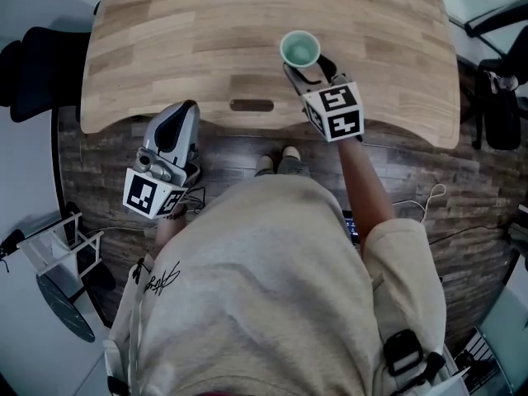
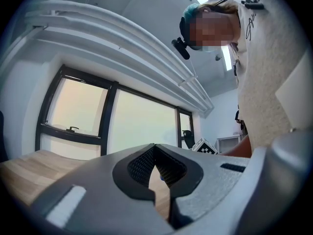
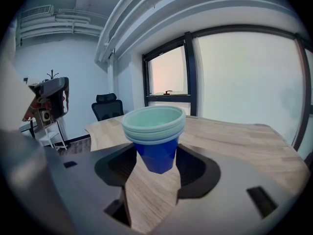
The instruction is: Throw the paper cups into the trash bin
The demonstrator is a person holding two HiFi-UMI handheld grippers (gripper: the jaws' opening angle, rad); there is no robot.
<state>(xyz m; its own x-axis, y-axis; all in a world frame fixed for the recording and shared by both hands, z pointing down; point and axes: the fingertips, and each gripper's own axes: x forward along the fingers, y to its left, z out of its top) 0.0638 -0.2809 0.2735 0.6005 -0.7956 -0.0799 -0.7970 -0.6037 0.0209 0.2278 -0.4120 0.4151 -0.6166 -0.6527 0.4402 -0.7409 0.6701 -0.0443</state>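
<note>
Stacked paper cups, blue outside and pale mint within, rims rolled, are being clamped at their tapered base between the jaws of the right gripper, over a pale wood-grain tabletop with a rounded edge. Large windows are lighting the white-walled office. The left gripper, jaws pressed together and empty, is hanging beside the tabletop's near edge.

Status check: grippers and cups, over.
Left gripper shut, empty. Right gripper shut on stacked paper cups, over the table. Nothing seen in the way.
</note>
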